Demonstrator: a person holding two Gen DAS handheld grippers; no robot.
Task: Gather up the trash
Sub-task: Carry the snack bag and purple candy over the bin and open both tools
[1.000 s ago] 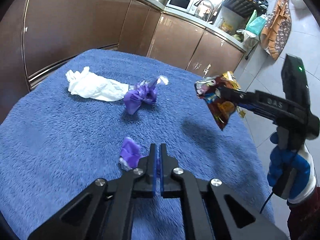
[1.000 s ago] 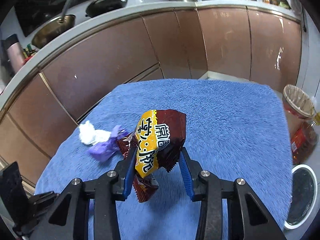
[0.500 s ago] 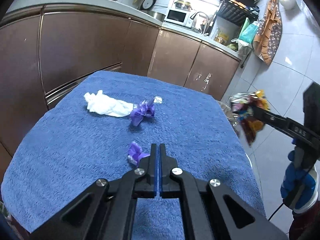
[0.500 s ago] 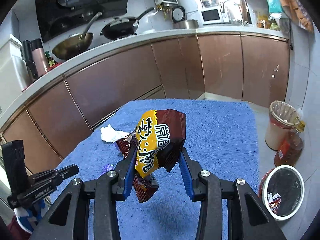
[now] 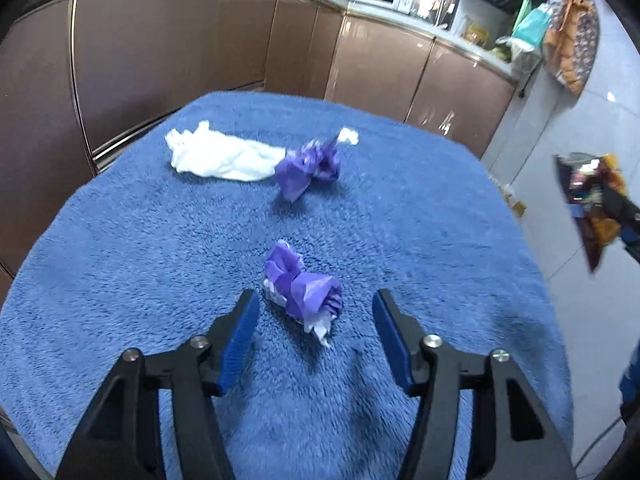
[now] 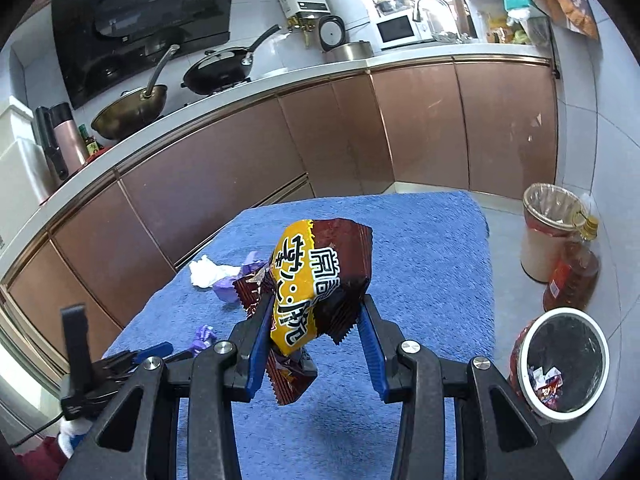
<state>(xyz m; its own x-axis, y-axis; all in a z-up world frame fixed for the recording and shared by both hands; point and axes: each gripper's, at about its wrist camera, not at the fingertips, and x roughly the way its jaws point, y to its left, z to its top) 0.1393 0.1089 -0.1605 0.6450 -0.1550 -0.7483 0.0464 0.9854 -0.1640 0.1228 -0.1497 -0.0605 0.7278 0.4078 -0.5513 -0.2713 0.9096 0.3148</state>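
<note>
My left gripper is open, its blue pads on either side of a small purple wrapper lying on the blue towel-covered table. Farther back lie a second purple wrapper and a crumpled white tissue. My right gripper is shut on a yellow and brown snack bag and holds it above the table's right side; the bag also shows at the right edge of the left wrist view. The left gripper shows low on the left in the right wrist view.
A round white-rimmed bin with a few wrappers inside stands on the floor right of the table. Behind it are an oil bottle and a lined waste basket. Brown kitchen cabinets curve behind the table.
My left gripper has opened and come down around the small purple wrapper. My right gripper has carried the snack bag up and to the right, toward the floor bins.
</note>
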